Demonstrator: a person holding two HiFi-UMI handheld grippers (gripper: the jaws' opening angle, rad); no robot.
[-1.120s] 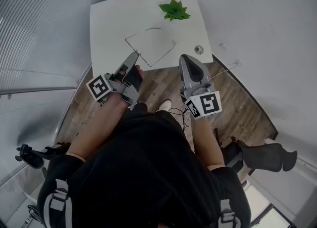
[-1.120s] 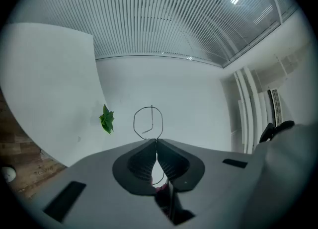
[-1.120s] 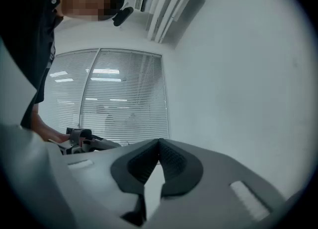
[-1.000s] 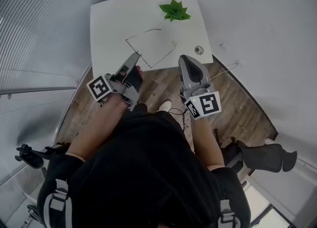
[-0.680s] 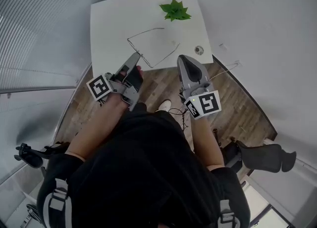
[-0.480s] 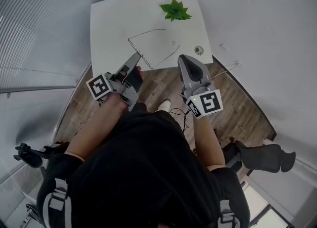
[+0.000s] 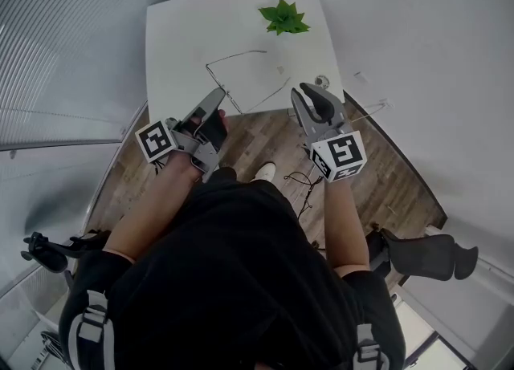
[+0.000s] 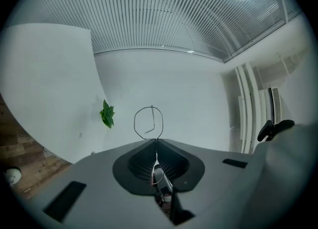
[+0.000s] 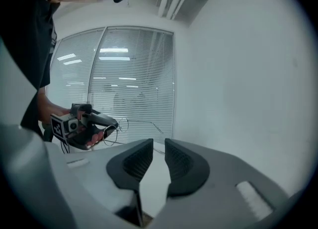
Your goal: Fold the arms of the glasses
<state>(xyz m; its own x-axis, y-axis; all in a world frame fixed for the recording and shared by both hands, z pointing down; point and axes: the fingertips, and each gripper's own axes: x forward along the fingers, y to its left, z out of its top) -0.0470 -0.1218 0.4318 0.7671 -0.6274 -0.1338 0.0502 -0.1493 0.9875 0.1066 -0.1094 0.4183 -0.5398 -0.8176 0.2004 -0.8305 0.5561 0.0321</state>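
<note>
Thin wire-framed glasses (image 7: 223, 87) hang in the air over the near edge of the white table (image 7: 177, 39), arms spread open. My left gripper (image 7: 218, 94) is shut on the frame; in the left gripper view (image 8: 155, 146) one round lens rim (image 8: 148, 121) sticks out past the closed jaws. My right gripper (image 7: 309, 91) is to the right of the glasses, jaws a little apart and holding nothing. The right gripper view (image 9: 159, 142) looks sideways at the left gripper (image 9: 107, 121) and the glasses (image 9: 144, 122), still some way off.
A green paper leaf shape (image 7: 282, 17) lies at the table's far side, and a small round object (image 7: 322, 81) sits by its right near corner. Wood floor with a cable (image 7: 301, 180) lies below; a black chair (image 7: 426, 252) stands at right. White walls and blinds surround.
My right gripper has risen and swung forward to the table's edge, turning toward the glasses. The left gripper and the glasses have barely shifted.
</note>
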